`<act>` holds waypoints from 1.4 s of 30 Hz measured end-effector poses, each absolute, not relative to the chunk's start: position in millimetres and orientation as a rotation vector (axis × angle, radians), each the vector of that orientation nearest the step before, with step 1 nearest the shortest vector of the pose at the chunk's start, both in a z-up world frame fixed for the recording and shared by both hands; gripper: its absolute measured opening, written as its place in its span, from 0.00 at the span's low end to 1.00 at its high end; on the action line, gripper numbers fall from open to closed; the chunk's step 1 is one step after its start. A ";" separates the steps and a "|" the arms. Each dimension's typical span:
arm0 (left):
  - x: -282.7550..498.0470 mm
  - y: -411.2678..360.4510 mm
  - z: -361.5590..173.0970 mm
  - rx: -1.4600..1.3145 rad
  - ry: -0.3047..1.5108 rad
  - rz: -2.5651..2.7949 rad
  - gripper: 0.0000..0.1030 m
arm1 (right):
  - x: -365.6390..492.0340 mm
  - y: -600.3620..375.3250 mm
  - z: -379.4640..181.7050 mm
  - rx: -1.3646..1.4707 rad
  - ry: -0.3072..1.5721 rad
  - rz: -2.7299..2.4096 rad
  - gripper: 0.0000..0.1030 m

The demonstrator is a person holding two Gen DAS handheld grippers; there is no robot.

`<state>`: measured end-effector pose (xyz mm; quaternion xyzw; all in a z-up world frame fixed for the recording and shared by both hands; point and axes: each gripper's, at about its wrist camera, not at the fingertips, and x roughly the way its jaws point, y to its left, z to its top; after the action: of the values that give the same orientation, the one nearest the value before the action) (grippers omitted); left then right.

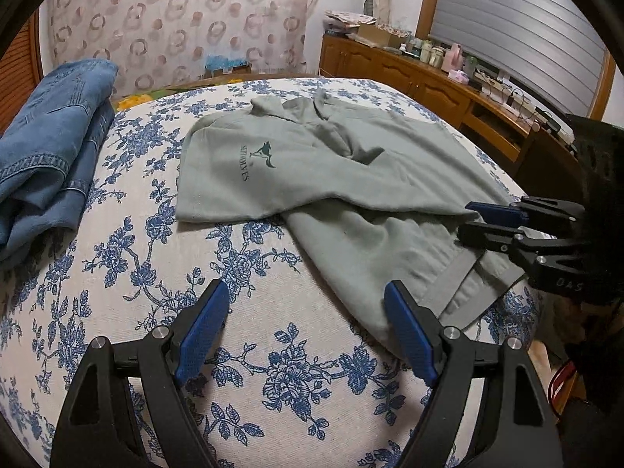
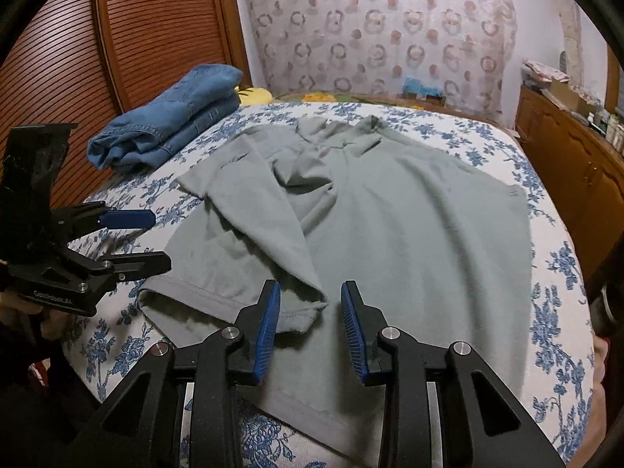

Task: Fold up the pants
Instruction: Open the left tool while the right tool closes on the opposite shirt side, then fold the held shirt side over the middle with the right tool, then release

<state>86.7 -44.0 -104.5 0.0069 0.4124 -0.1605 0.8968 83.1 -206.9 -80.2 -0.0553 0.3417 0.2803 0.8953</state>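
Observation:
A grey-green garment [image 1: 343, 179] with a dark printed logo lies partly folded on the floral bed; it also shows in the right wrist view [image 2: 390, 226]. A folded corner flap [image 2: 273, 241] lies over its near left part. My left gripper [image 1: 308, 312] is open and empty above the bedcover, its right finger at the garment's near edge. My right gripper [image 2: 310, 312] is open and empty just above the flap's hemmed corner. Each gripper shows in the other's view: the right gripper [image 1: 479, 220], the left gripper [image 2: 152, 238].
Folded blue jeans [image 1: 50, 156] lie at the bed's far left, also in the right wrist view [image 2: 171, 128]. The bedcover [image 1: 273, 351] is white with blue flowers. A wooden cabinet [image 1: 429, 82] with clutter runs along the right wall. A slatted wooden door [image 2: 148, 39] stands at the left.

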 end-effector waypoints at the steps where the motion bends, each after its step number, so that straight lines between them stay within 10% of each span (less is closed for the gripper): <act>1: 86.7 -44.0 -104.6 0.016 0.851 -0.331 0.80 | 85.7 -205.3 -81.2 -0.114 0.714 0.581 0.33; 17: 86.6 -43.1 -104.7 0.004 0.844 -0.323 0.80 | 75.6 -194.5 -76.7 -0.128 0.667 0.612 0.07; 42: 83.8 -72.7 -65.6 0.067 0.759 -0.360 0.80 | 8.2 -229.0 -23.6 -0.172 0.388 0.482 0.04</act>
<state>83.8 -72.7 -65.6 0.0325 0.3685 -0.1748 0.9125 8.2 -229.0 -23.6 -0.0843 0.1908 0.2371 0.9488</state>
